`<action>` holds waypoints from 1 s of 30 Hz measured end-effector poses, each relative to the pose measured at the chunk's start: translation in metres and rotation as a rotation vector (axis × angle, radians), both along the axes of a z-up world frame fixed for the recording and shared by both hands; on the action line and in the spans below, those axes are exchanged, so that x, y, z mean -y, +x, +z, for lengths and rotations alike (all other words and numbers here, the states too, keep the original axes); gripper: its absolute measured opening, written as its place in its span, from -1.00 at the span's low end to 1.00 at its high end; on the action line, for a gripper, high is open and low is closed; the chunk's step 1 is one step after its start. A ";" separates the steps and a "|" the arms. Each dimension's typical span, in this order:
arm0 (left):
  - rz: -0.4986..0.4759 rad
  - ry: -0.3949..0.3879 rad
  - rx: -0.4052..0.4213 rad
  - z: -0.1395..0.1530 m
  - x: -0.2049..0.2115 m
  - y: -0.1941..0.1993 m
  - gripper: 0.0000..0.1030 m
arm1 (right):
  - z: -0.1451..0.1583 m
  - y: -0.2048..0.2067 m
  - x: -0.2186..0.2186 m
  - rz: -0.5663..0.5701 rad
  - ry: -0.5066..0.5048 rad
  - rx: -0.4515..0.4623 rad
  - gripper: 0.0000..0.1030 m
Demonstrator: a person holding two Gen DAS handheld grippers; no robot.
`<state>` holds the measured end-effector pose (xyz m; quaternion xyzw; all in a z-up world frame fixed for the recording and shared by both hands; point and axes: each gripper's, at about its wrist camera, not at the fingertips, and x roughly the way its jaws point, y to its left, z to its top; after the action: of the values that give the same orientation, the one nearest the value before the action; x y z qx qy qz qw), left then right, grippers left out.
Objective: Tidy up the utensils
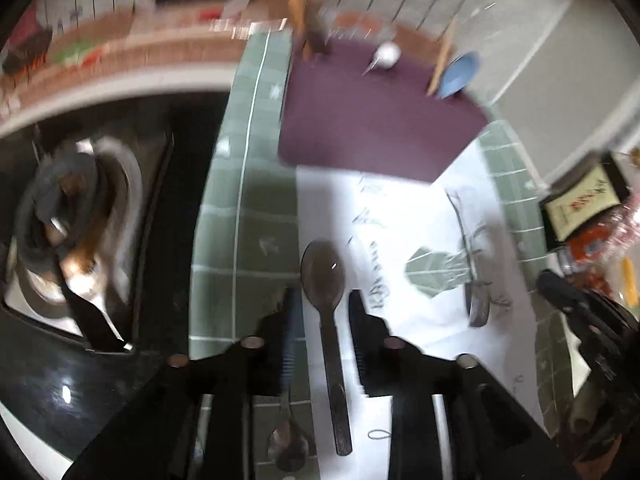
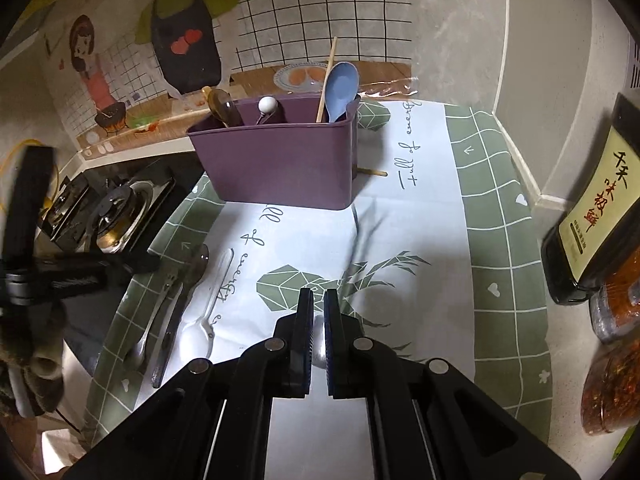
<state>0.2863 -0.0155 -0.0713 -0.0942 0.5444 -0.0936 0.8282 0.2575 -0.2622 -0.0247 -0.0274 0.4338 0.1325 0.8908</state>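
Note:
My left gripper (image 1: 322, 300) is open and hangs over a dark spoon (image 1: 324, 276) on the cloth. The spoon's handle runs between the fingers and touches neither. In the right wrist view the same dark spoon (image 2: 192, 280) lies between a metal fork (image 2: 160, 300) and a white spoon (image 2: 200, 328). My right gripper (image 2: 319, 294) is shut on a metal spoon (image 2: 319, 340), whose bowl shows edge-on between the pads. The purple caddy (image 2: 280, 160) stands at the back, holding a blue spoon (image 2: 340, 88), a chopstick (image 2: 327, 80) and brown spoons (image 2: 220, 106).
A gas stove (image 2: 116, 216) sits left of the green-and-white cloth (image 2: 500, 240). A dark sauce bottle (image 2: 592, 216) and chili jars (image 2: 616, 312) stand at the right, by the wall. A loose chopstick (image 2: 372, 172) pokes out behind the caddy.

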 end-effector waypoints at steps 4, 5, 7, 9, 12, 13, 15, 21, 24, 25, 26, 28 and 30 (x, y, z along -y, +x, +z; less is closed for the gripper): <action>-0.005 0.073 -0.038 -0.020 0.024 0.012 0.03 | -0.002 0.006 -0.001 0.003 0.008 0.005 -0.92; -0.006 0.099 -0.035 -0.023 0.028 0.014 0.06 | -0.003 0.008 0.000 0.001 0.007 0.005 -0.92; -0.022 0.186 -0.009 -0.030 0.045 0.018 0.06 | -0.007 0.014 0.003 -0.004 0.001 -0.005 -0.91; -0.038 0.216 0.031 -0.035 0.053 0.016 0.02 | -0.013 0.019 0.009 -0.021 -0.001 -0.031 -0.77; -0.057 0.249 0.116 -0.034 0.062 0.007 -0.36 | -0.024 0.027 0.021 -0.075 -0.019 -0.053 -0.44; -0.056 0.235 0.121 -0.033 0.060 0.005 -0.36 | -0.028 0.031 0.024 -0.087 -0.022 -0.062 -0.44; -0.055 0.200 0.150 -0.024 0.055 -0.003 -0.36 | -0.034 0.037 0.026 -0.098 -0.017 -0.081 -0.44; -0.022 0.100 0.266 0.021 0.029 -0.034 -0.36 | -0.051 0.063 0.012 -0.115 -0.032 -0.115 -0.44; -0.016 0.082 0.301 0.034 0.021 -0.044 -0.36 | -0.061 0.077 0.002 -0.126 -0.052 -0.126 -0.44; -0.016 0.076 0.307 0.036 0.020 -0.046 -0.36 | -0.067 0.083 -0.002 -0.134 -0.070 -0.134 -0.44; -0.017 0.066 0.309 0.038 0.016 -0.043 -0.36 | -0.069 0.085 -0.004 -0.139 -0.085 -0.127 -0.45; -0.022 0.051 0.308 0.040 0.013 -0.044 -0.36 | -0.072 0.087 -0.011 -0.123 -0.123 -0.118 -0.53; -0.021 0.041 0.309 0.041 0.012 -0.044 -0.36 | -0.073 0.086 -0.017 -0.099 -0.156 -0.124 -0.85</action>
<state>0.2425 -0.0276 -0.0298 -0.0561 0.4134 -0.1046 0.9028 0.3430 -0.2448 -0.0978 -0.0672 0.4980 0.0557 0.8628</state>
